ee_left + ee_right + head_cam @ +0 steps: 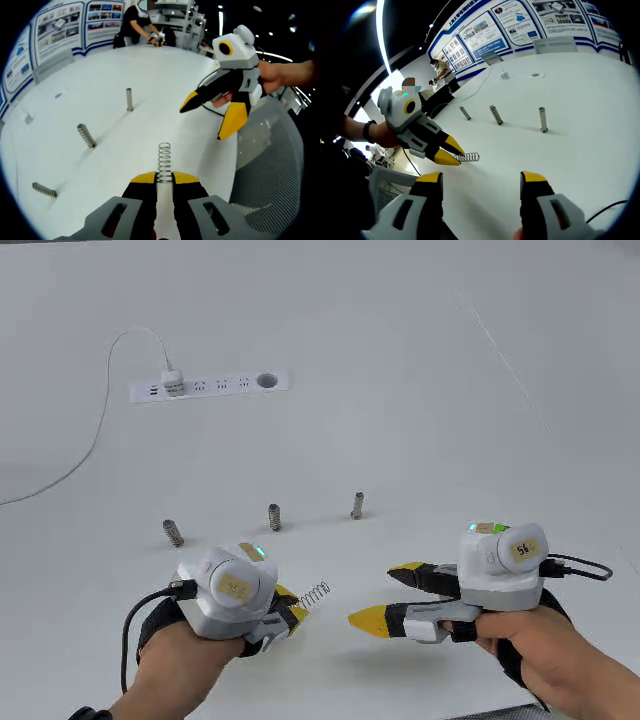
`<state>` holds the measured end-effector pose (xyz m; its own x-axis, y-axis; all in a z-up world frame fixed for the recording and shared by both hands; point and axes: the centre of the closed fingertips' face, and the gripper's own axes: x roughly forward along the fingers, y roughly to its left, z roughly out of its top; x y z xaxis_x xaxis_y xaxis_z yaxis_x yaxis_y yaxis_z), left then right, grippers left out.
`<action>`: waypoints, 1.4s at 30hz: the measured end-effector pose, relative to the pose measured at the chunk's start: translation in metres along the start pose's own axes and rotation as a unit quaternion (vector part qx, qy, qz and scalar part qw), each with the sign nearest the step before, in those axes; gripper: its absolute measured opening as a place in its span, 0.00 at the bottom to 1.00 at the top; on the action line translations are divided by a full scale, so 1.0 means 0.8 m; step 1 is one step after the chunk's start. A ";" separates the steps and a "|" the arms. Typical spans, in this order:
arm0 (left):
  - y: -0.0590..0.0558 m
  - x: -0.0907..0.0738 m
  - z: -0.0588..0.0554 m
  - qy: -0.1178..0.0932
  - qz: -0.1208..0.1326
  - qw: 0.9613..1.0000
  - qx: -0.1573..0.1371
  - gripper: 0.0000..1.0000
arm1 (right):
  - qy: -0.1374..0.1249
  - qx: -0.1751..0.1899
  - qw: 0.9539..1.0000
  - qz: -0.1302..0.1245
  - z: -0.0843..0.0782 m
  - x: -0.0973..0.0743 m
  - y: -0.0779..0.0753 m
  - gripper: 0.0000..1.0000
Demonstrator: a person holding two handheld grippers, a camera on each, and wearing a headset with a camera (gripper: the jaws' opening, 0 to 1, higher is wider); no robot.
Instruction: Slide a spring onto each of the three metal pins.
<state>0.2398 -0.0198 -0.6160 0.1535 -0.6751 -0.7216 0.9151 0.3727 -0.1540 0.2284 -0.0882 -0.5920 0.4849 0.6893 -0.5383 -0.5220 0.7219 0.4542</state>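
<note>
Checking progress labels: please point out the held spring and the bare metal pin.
held spring (164, 159): left gripper view, on its middle coils.
bare metal pin (357, 505): head view, middle of its shaft.

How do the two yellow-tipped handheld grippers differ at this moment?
The left gripper has its jaws closed, while the right gripper has its jaws spread wide apart. The left gripper pinches a small coiled metal spring by one end, with the rest sticking out forward; the right gripper holds nothing. Both have yellow jaw tips and white bodies, and both hover over the white table.
</note>
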 end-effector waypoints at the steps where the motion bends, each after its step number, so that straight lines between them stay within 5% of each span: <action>1: -0.001 -0.001 0.000 -0.001 -0.001 1.000 0.000 0.10 | 0.001 0.000 1.000 0.003 0.000 0.001 0.002 0.62; 22: -0.024 -0.031 0.007 -0.021 -0.008 0.999 0.029 0.10 | -0.002 0.014 0.997 0.075 0.010 0.030 0.052 0.39; 42: -0.043 -0.035 0.008 -0.025 -0.029 0.998 0.055 0.10 | 0.012 0.033 0.993 0.116 0.009 0.044 0.074 0.27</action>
<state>0.2061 -0.0179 -0.5859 0.1145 -0.7253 -0.6788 0.9578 0.2620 -0.1185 0.2197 -0.0206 -0.5793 0.3399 0.8365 -0.4298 -0.5710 0.5467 0.6124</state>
